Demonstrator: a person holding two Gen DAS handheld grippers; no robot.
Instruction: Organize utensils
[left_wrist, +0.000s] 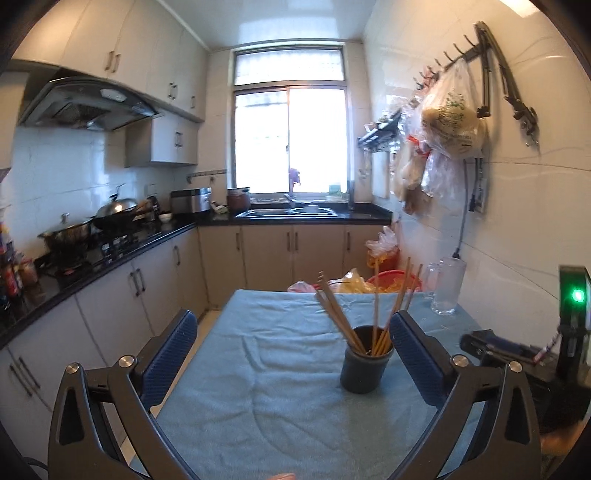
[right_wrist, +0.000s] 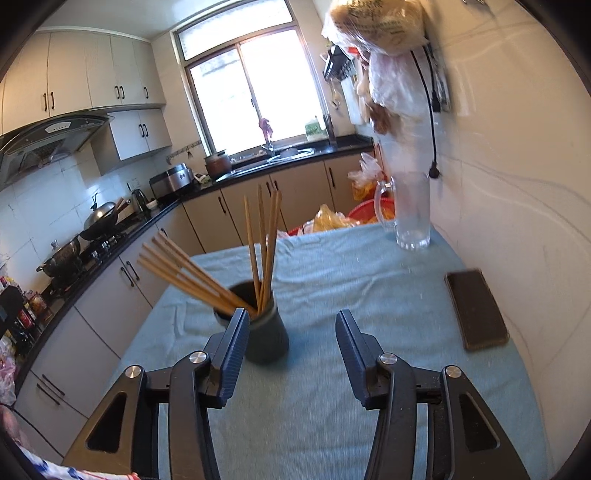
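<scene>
A dark round holder (left_wrist: 364, 363) stands upright on the blue cloth, with several wooden chopsticks (left_wrist: 338, 314) leaning out of it. My left gripper (left_wrist: 293, 319) is open wide; the holder sits just inside its right finger, untouched. In the right wrist view the same holder (right_wrist: 266, 334) and chopsticks (right_wrist: 264, 240) stand at the tip of the left finger of my right gripper (right_wrist: 291, 317). That gripper is open, with only cloth between its fingers. The right gripper's body shows at the right edge of the left wrist view.
A clear glass mug (right_wrist: 412, 212) stands at the table's far right by the wall, and a dark phone (right_wrist: 476, 308) lies near the right edge. A red basket with bags (left_wrist: 393, 282) sits beyond the table. Counters with pots (left_wrist: 70, 234) run along the left.
</scene>
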